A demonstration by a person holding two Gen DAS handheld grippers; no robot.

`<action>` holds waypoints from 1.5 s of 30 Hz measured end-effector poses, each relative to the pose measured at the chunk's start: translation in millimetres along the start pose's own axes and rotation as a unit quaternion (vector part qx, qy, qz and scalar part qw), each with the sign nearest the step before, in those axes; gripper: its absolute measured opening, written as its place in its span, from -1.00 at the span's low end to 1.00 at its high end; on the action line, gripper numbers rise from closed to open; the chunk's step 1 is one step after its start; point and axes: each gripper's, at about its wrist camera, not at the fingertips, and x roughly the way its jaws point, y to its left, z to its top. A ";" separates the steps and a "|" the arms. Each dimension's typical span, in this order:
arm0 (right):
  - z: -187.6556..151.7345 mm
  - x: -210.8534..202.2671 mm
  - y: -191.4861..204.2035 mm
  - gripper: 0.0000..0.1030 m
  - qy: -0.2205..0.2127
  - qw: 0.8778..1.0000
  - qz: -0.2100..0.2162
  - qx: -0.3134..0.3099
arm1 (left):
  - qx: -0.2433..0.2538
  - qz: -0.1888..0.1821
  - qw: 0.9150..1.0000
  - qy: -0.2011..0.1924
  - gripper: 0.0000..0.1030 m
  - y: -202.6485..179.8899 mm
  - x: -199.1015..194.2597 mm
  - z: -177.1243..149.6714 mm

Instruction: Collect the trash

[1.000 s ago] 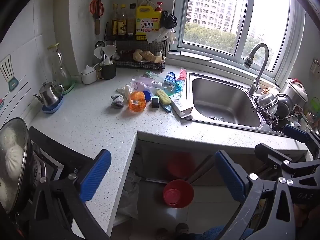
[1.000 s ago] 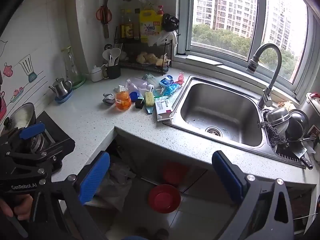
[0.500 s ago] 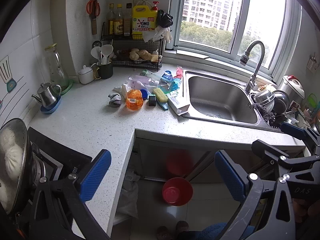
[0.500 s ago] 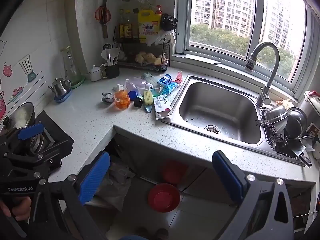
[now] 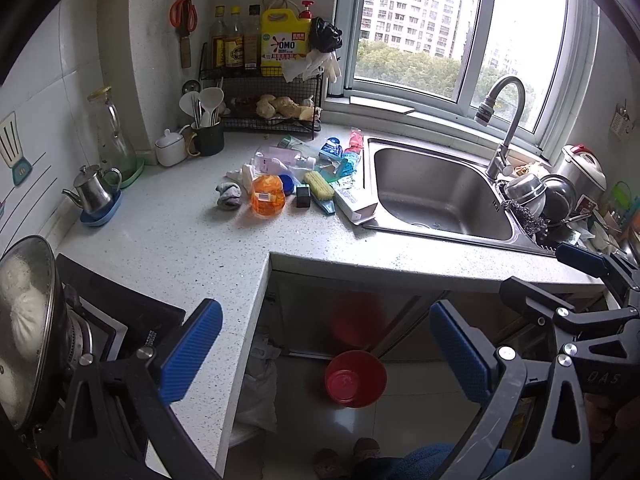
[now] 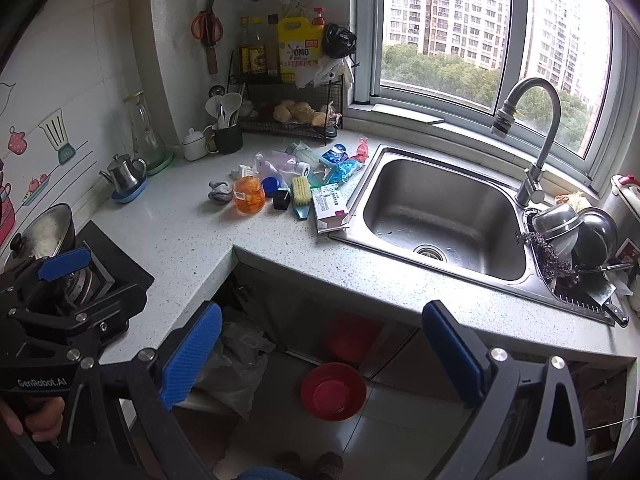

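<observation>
Trash: a cluster of litter lies on the far part of the speckled countertop (image 5: 168,248), just left of the steel sink (image 5: 436,196), well apart from both grippers.
Cluster contents: orange bottle (image 5: 267,199) lying beside a grey crumpled wad (image 5: 229,196); blue cap (image 5: 286,185); small black box (image 5: 303,196); yellow scrub brush (image 5: 319,187); white carton (image 5: 354,202) touching the sink's left rim; blue wrappers (image 5: 336,158) and a clear plastic bottle (image 5: 276,160) farther back.
Left gripper (image 5: 326,348): jaws spread wide, nothing between the blue pads (image 5: 192,354); it hangs over the gap in front of the counter's inner corner.
Right gripper (image 6: 320,354): jaws also wide apart and empty, held near the counter edge in front of the sink; a hand (image 6: 34,420) grips the left tool's handle in this view.
Floor: a red basin (image 6: 333,391) sits on the tiles below the counter, between each gripper's fingers in both views; a pale plastic bag (image 6: 236,364) hangs under the counter to its left.
Left side: a lidded pot (image 5: 24,328) on the stove, a small steel kettle (image 5: 94,194) on a blue saucer.
Right of sink: stacked steel bowls (image 6: 572,228) and a dark scourer (image 6: 550,258).
</observation>
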 end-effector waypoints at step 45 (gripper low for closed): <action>-6.6 3.4 3.0 0.96 0.014 1.000 0.008 -0.006 | -0.004 0.005 1.000 0.012 0.99 -2.1 5.1 -3.8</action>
